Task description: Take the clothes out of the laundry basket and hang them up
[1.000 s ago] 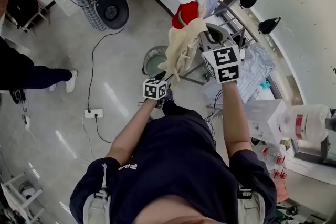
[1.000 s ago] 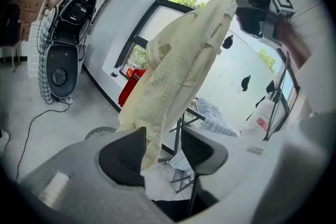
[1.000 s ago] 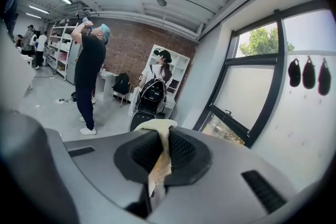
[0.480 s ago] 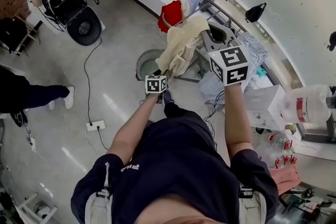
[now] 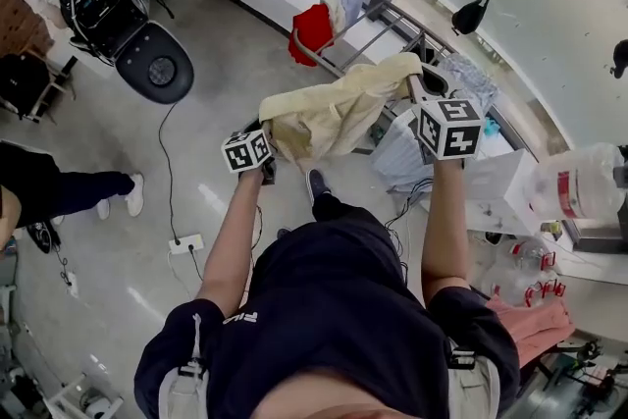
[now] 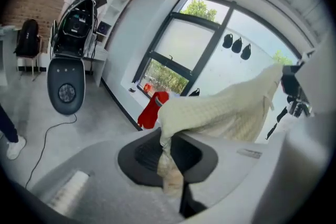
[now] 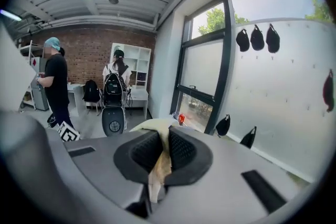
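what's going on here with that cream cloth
A person holds a gripper in each hand and has a cream garment stretched between them in the air. The right gripper is shut on one end. The left gripper has just closed its jaws on the other end. A red garment already hangs near the window beyond. The cream one is not hung yet.

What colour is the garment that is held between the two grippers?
The waffle-textured fabric garment is pale cream-yellow; it shows best in the left gripper view.
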A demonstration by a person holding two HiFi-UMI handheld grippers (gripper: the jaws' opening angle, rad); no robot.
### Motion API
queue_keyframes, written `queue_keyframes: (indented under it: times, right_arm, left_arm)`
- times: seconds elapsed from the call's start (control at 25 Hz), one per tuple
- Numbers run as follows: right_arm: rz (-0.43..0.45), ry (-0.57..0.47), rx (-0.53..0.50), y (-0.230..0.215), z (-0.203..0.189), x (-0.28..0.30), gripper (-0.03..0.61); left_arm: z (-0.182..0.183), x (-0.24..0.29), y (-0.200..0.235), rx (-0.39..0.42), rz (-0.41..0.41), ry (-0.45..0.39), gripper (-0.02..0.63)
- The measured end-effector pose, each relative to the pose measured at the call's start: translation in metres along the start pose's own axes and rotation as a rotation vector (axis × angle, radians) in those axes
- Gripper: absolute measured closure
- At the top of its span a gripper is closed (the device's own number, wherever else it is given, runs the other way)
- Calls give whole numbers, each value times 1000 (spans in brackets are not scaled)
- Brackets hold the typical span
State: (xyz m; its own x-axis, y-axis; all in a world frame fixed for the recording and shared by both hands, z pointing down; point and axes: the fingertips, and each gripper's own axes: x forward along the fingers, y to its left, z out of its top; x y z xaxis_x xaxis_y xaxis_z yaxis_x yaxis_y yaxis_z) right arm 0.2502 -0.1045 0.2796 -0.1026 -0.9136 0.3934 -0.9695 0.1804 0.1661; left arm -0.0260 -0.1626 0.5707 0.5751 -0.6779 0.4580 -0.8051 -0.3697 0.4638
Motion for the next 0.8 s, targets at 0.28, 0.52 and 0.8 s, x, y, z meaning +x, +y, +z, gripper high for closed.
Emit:
queue_keyframes:
  times: [0.28,0.52,0.8]
  right_arm:
    - [-82,160,5,-32,-69,-27,565]
    - [-164,146,67,-41,-81,-47,565]
    - [-201,0,173,-31,-37,-102,565]
  left_arm:
    - [133,-43,-8,184,19,-212,575]
    - [205,-54,-54,331,-40,-303,575]
    - [271,-67,-101,454,-141,-319,575]
